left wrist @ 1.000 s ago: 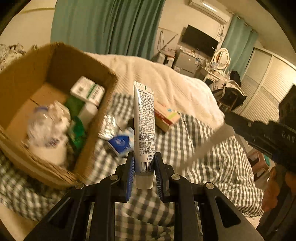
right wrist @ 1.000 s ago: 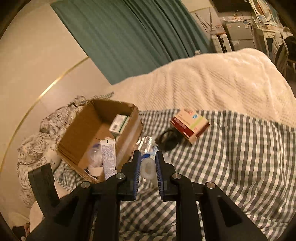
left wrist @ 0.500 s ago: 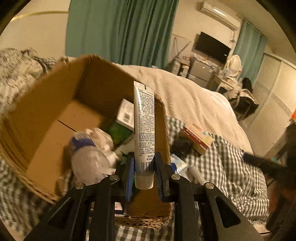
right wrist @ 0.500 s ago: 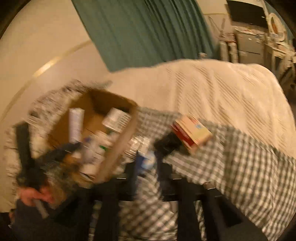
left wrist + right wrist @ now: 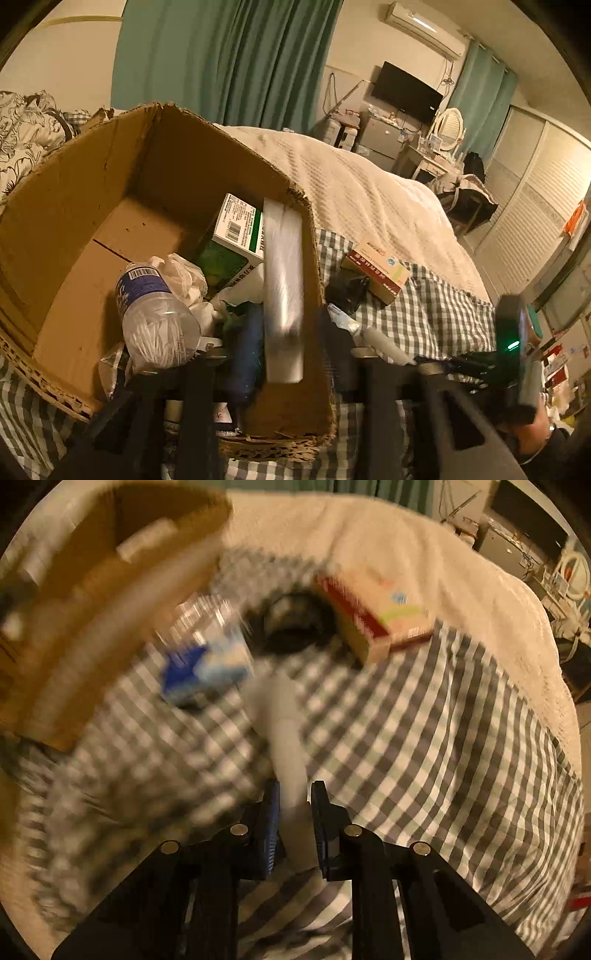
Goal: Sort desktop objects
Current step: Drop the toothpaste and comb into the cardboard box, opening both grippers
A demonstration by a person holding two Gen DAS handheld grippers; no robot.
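Note:
In the left wrist view my left gripper (image 5: 284, 354) hangs over the near right corner of the cardboard box (image 5: 74, 221). Its jaws stand wide apart and blurred, and the white tube (image 5: 282, 288) is loose between them, blurred, over the box wall. The box holds a clear bottle of cotton swabs (image 5: 155, 317), a green and white carton (image 5: 240, 232) and crumpled tissue. In the right wrist view my right gripper (image 5: 293, 819) has its jaws around the near end of a whitish tube (image 5: 284, 731) that lies on the checked cloth (image 5: 424, 757); blur hides whether they grip it.
On the cloth right of the box lie a red and beige carton (image 5: 373, 609), a black ring-shaped thing (image 5: 291, 620) and a blue and white packet (image 5: 207, 664). A cream bedspread (image 5: 362, 184) lies behind. The box (image 5: 92, 590) is at the right view's upper left.
My left gripper carried the white tube over the box and has opened, so the tube is loose. My right gripper swung down to the cloth and now straddles the whitish tube.

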